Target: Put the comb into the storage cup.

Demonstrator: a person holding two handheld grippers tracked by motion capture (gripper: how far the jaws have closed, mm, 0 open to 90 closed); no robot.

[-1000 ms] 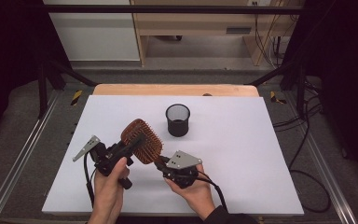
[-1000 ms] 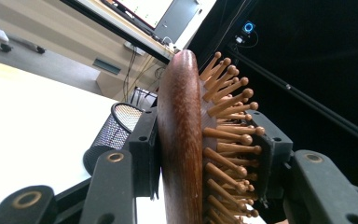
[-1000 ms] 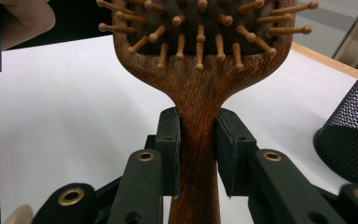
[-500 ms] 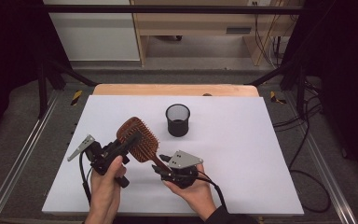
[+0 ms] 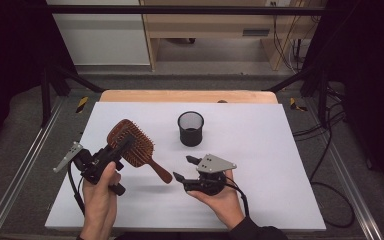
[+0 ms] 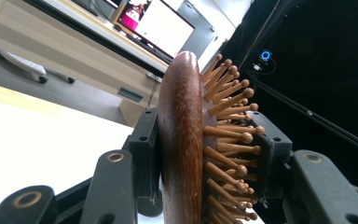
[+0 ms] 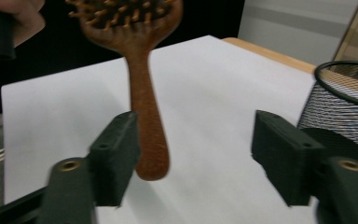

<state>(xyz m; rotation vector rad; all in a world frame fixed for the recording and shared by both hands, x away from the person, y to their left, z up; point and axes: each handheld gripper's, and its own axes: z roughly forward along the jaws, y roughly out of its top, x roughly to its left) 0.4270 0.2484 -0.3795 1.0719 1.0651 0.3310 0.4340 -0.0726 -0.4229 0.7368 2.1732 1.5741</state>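
Brown and wooden, the hairbrush (image 5: 132, 146) is up off the white table (image 5: 280, 150), pinched at its wide head by my left gripper (image 5: 116, 153). One jaw presses the smooth back and the other presses the pegs. Its long line slants across the table: the head points up and away to my left, and the handle points down toward my right gripper (image 5: 182, 168). That gripper's jaws have just been opening, and the handle tip sits free beside one jaw. A black mesh cup (image 5: 190, 128) stands farther back.
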